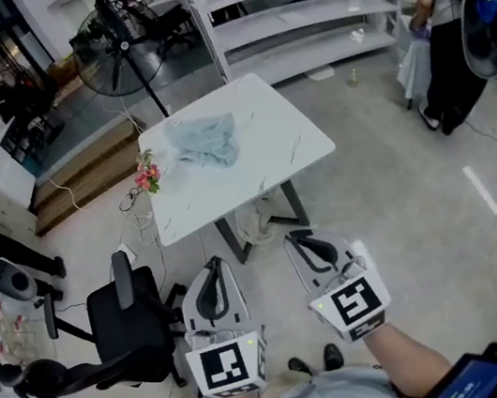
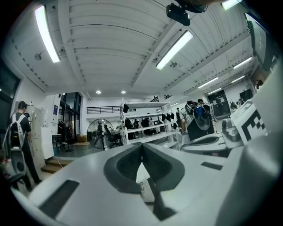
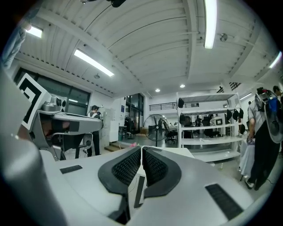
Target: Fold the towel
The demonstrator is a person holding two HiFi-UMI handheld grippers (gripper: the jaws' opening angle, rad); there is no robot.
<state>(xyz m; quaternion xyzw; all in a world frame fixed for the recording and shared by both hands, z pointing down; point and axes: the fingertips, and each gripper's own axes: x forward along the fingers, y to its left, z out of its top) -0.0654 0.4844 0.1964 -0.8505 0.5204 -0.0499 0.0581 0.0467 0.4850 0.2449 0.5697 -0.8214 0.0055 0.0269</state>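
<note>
Bearing square markers (image 1: pixel 225 364), left gripper (image 1: pixel 211 265) flanks right gripper (image 1: pixel 296 236).

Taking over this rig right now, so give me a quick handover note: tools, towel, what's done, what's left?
Left tool: shut, empty, held level.
Right tool: shut, empty, level beside it.
Towel: crumpled in a heap on the white table, near the pink flowers at its edge. Both tools are well short of the table.
Done: nothing, the towel is unfolded.
Left: step up, spread the towel flat, fold it.
</note>
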